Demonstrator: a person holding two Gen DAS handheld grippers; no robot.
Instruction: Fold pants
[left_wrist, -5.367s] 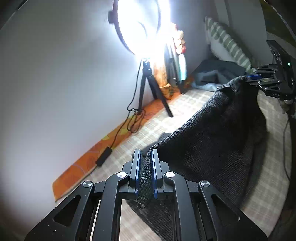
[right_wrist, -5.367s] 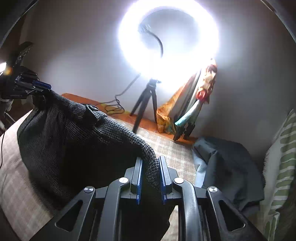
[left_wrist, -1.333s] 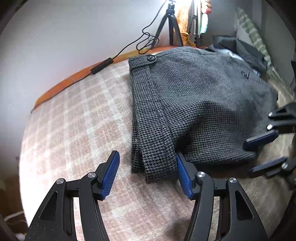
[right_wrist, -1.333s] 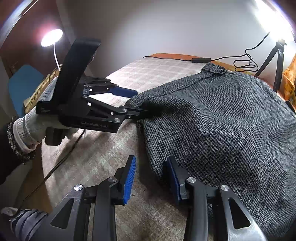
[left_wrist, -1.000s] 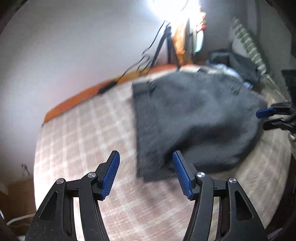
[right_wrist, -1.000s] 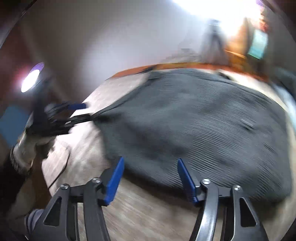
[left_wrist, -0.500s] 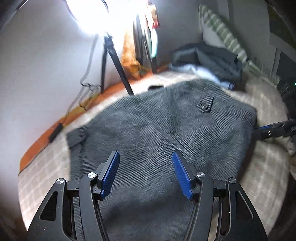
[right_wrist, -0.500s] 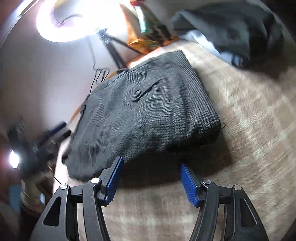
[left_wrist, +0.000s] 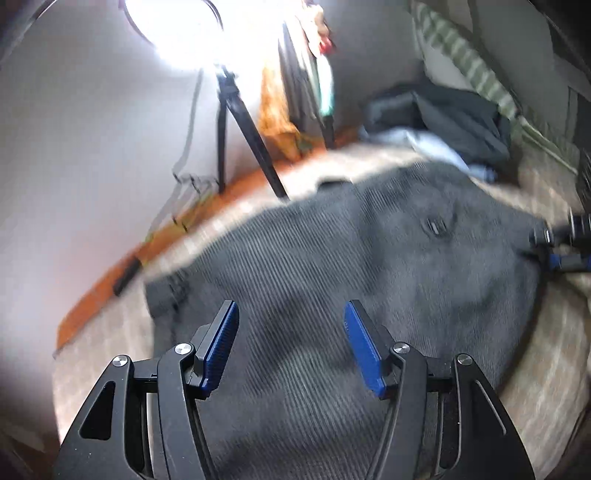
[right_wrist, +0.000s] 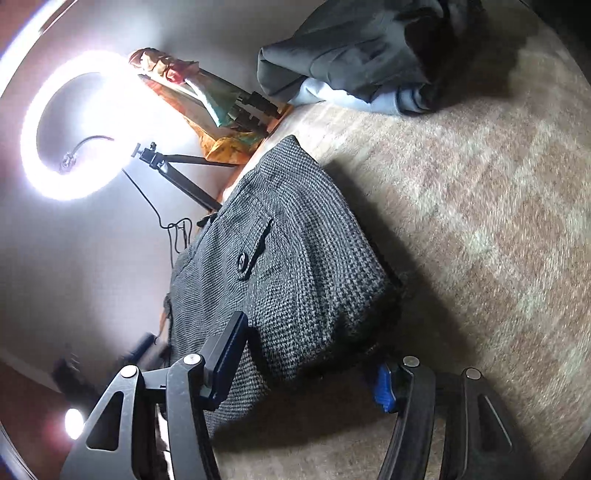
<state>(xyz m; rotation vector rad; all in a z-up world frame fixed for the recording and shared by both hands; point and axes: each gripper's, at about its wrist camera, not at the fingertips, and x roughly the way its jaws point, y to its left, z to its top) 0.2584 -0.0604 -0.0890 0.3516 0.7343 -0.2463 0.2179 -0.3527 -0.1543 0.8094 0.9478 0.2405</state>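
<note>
Left wrist view shows your left tongs spread wide and holding nothing, hovering over the pants, which spread out ahead of them. Your right tongs also gape empty, straddling the near folded corner of the pants. They're grey houndstooth, folded into a thick bundle, buttoned pocket flap facing up. They lie on a beige checked bed cover. Beyond stand a ring light on a tripod and heaped dark clothes.
</note>
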